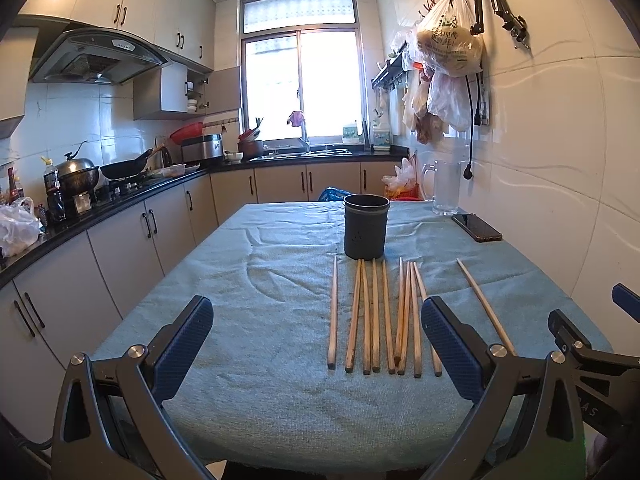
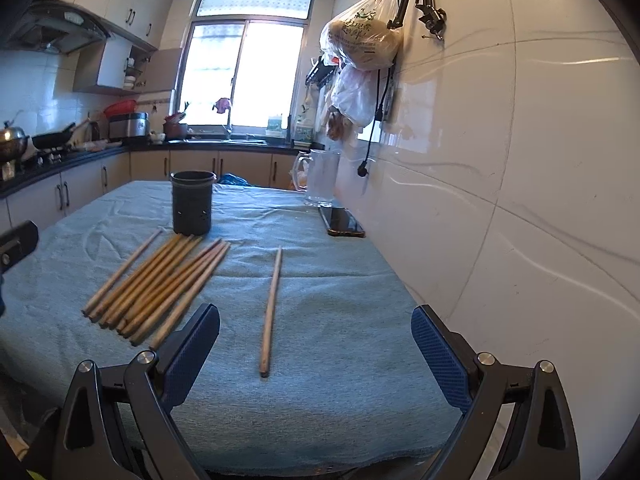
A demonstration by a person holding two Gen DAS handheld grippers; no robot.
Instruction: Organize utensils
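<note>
Several wooden chopsticks point(image 1: 376, 316) point(image 2: 160, 284) lie side by side on the blue-green cloth, thick ends toward me. One single chopstick point(image 1: 484, 306) point(image 2: 272, 310) lies apart to their right. Behind them stands a dark cylindrical utensil holder point(image 1: 366, 226) point(image 2: 192, 203), upright. My left gripper point(image 1: 316, 312) hovers open over the near part of the table, left of the row, nothing between its fingers. My right gripper point(image 2: 316, 320) is open too, and the single chopstick lies between and ahead of its fingers, untouched. The right gripper's frame shows at the left wrist view's right edge.
A black phone point(image 1: 477, 227) point(image 2: 342, 221) and a clear glass jug point(image 1: 445, 188) point(image 2: 322, 178) sit at the table's far right by the tiled wall point(image 2: 520, 160). Plastic bags point(image 1: 450, 46) hang above. A kitchen counter point(image 1: 100, 208) with pots runs along the left.
</note>
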